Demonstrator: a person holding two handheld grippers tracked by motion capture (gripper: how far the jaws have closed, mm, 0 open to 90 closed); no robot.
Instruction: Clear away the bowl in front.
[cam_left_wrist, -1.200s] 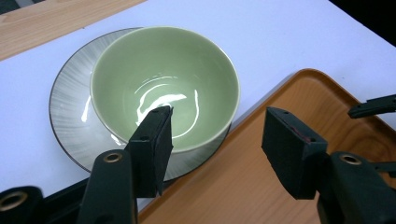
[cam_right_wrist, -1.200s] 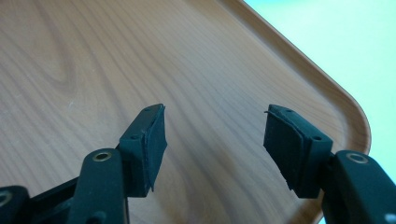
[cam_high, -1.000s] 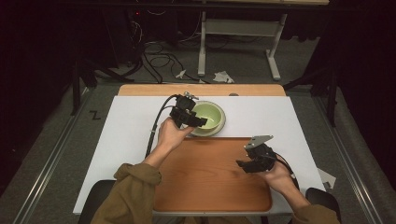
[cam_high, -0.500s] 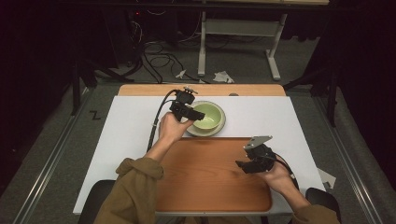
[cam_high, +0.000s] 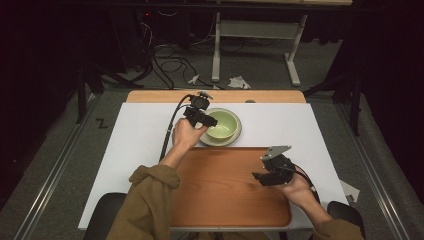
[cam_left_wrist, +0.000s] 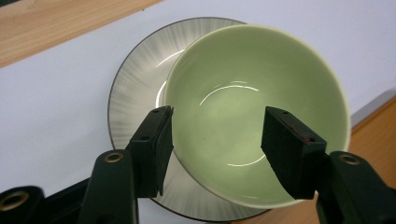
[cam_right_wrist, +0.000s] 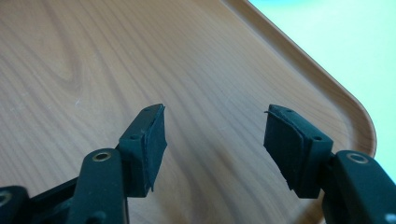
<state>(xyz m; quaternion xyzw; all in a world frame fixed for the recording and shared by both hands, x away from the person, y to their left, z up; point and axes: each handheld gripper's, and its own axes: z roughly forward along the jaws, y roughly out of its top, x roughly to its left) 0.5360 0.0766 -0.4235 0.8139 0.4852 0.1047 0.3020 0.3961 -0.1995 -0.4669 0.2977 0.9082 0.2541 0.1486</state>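
The green bowl (cam_left_wrist: 254, 112) sits on a grey plate (cam_left_wrist: 135, 98) at the bench's (cam_high: 140, 130) twelve o'clock. The left claw (cam_left_wrist: 217, 140) gapes wide over the bowl's near rim, seemingly not touching it. The right claw (cam_right_wrist: 215, 135) hangs wide open and empty above the wooden tray (cam_right_wrist: 93, 60).

Left tongs (cam_high: 202, 120) reach the green bowl (cam_high: 223, 125) on its plate (cam_high: 235, 138); right tongs (cam_high: 265, 176) hover over the wooden tray (cam_high: 220, 200).
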